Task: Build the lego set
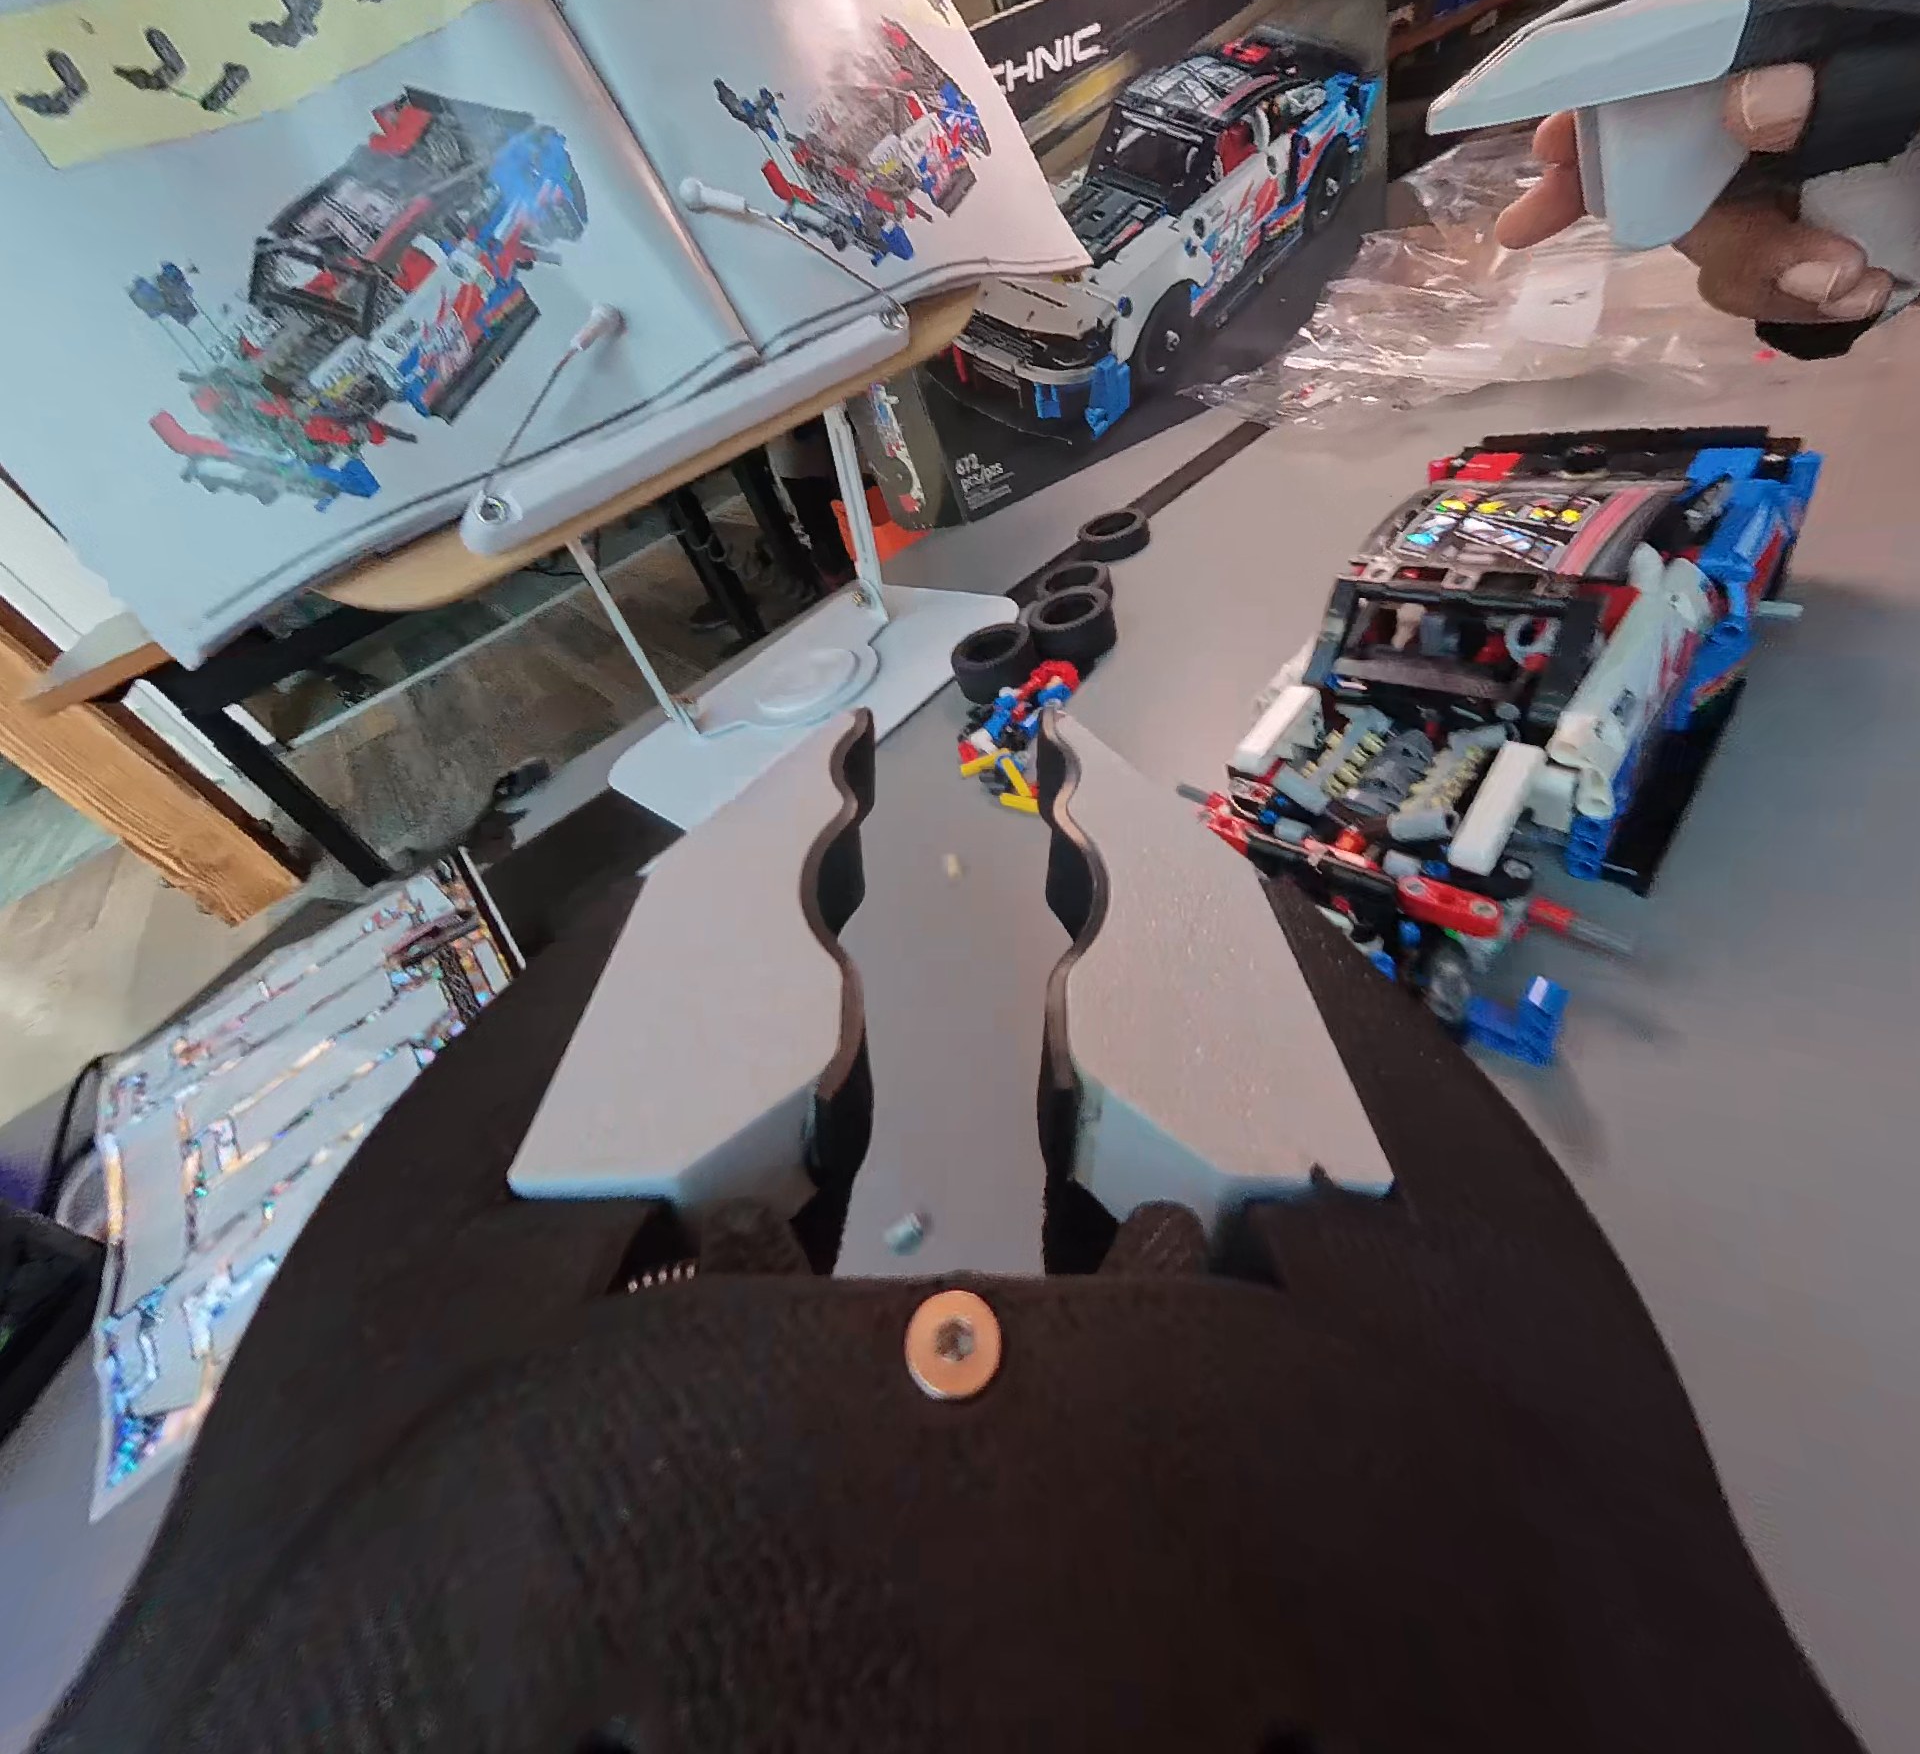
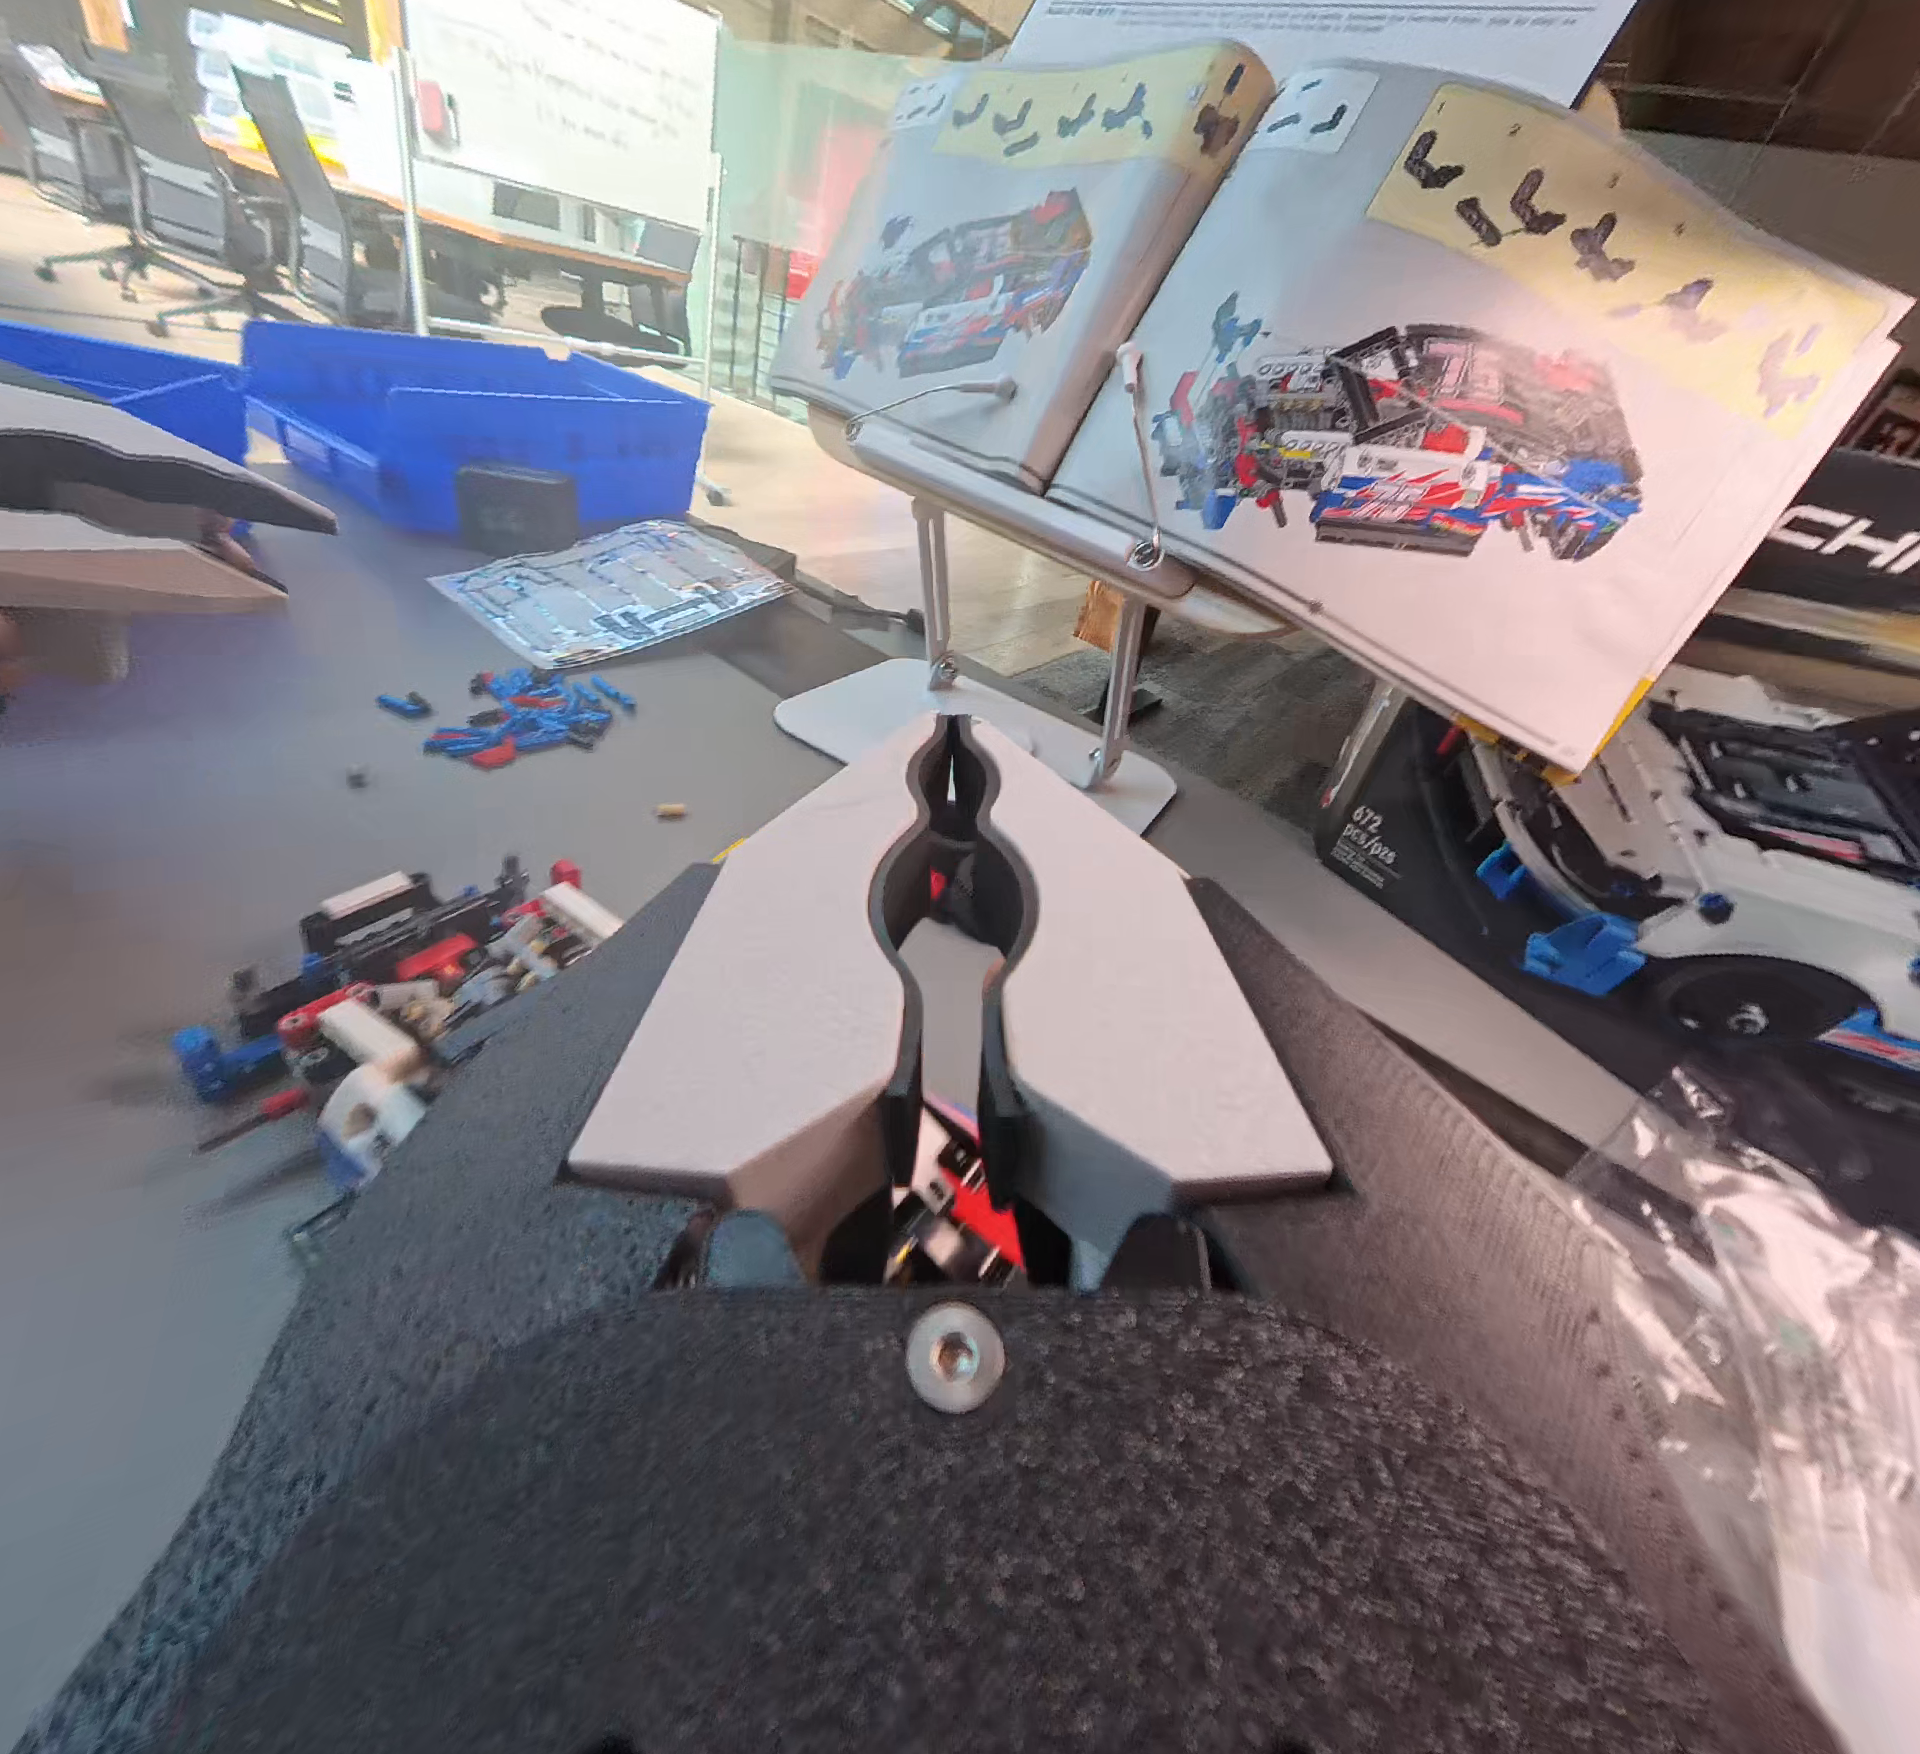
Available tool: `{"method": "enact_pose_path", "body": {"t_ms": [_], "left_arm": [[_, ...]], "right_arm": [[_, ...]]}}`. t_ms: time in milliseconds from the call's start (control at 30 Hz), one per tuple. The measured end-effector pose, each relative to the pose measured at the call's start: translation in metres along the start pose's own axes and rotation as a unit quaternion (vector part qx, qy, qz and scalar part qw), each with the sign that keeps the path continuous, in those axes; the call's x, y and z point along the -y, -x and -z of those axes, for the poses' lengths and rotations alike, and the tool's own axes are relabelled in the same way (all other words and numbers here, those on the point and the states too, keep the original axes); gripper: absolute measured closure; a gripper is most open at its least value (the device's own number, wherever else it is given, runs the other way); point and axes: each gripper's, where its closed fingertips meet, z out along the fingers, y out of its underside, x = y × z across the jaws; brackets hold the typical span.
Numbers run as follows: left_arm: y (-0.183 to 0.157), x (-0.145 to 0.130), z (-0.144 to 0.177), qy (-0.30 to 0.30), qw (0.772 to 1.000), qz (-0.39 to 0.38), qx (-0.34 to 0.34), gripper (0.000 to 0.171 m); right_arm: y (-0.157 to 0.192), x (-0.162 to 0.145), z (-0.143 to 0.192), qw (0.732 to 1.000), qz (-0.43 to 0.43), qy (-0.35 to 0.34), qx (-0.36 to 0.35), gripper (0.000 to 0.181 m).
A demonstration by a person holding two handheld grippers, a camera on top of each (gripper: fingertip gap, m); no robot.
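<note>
Beside the tyres [image 1: 1049, 608], loose pieces [image 1: 1013, 738] crowd the table [image 1: 1714, 1185].

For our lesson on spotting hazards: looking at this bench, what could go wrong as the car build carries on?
1. The half-built car sits uncovered on the table, with parts jutting out at its front; a passing gripper could knock them off.
2. The loose pieces and four tyres lie unboxed, so a sweep might scatter them.
3. The left gripper is open just before the book stand; pushing forward could tip the manual.
</note>
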Motion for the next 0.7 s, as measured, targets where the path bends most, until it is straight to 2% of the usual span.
{"method": "enact_pose_path", "body": {"t_ms": [67,200,300,400,500,567,600,633,700], "left_arm": [[0.020,0.021,-0.020,-0.007,0.999,-0.019,0.026,0.153],[0.079,0.061,-0.082,0.008,0.997,-0.021,0.079,0.157],[0.129,0.062,-0.132,0.047,0.992,-0.021,0.117,0.155],[0.159,0.051,-0.169,0.072,0.990,-0.017,0.120,0.144],[0.165,0.038,-0.195,0.092,0.989,-0.050,0.107,0.142],[0.164,0.024,-0.207,0.122,0.984,-0.085,0.099,0.150],[0.165,0.016,-0.210,0.138,0.980,-0.104,0.099,0.159],[0.169,0.017,-0.211,0.128,0.979,-0.119,0.109,0.168],[0.172,0.019,-0.211,0.111,0.984,-0.085,0.109,0.170]], "right_arm": [[-0.013,0.014,-0.027,1.000,0.018,0.011,0.000,0.181],[-0.043,0.038,-0.103,0.996,0.081,0.027,-0.033,0.177],[-0.058,0.036,-0.167,0.991,0.105,0.079,-0.032,0.154],[-0.067,0.037,-0.211,0.983,0.148,0.100,-0.042,0.150],[-0.062,0.026,-0.236,0.972,0.186,0.140,-0.031,0.152],[-0.067,0.018,-0.244,0.960,0.225,0.160,-0.053,0.163],[-0.072,0.021,-0.244,0.956,0.242,0.153,-0.072,0.177],[-0.074,0.022,-0.243,0.955,0.245,0.152,-0.070,0.181],[-0.077,0.023,-0.236,0.967,0.201,0.145,-0.057,0.181]]}}
